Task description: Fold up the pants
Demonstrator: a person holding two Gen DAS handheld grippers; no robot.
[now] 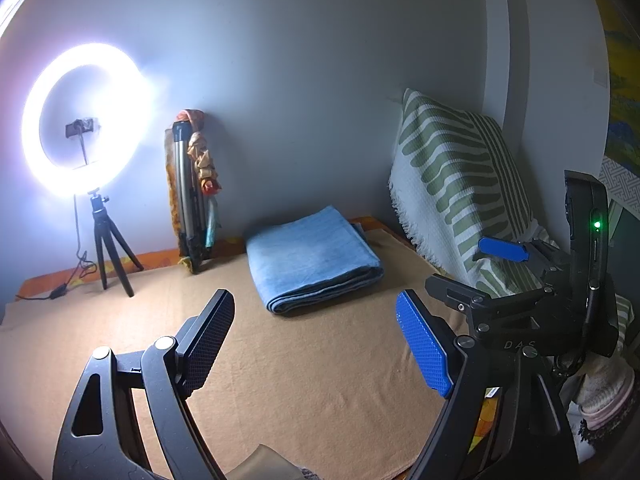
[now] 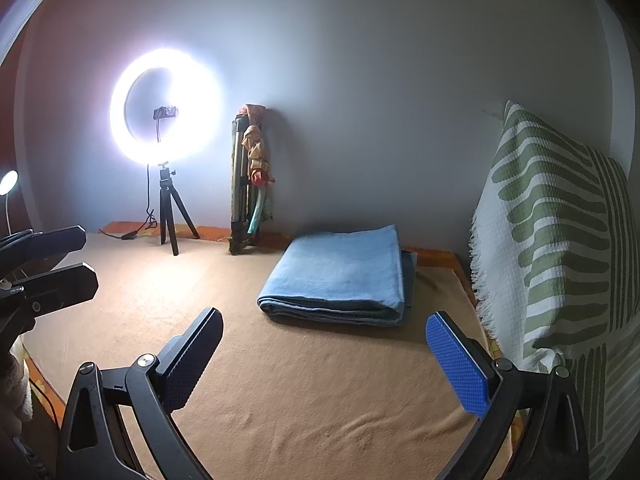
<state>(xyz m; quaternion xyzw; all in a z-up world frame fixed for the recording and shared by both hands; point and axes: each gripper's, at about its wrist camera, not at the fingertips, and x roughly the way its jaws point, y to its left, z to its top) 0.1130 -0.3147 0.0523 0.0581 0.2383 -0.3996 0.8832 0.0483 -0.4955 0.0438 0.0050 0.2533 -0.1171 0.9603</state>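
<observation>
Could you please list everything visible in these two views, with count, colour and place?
pants: one, light blue, folded into a flat stack on the cloth, near the wall
cloth: one, tan, spread over the surface
ring light: one, lit white, on a small black tripod at the back left
folded tripod: one, silver and black, leaning on the wall with patterned fabric hanging on it
pillow: one, white with green stripes, upright at the right
wall: grey, behind everything
left gripper: open, empty, above the cloth
right gripper: open, empty, above the cloth
</observation>
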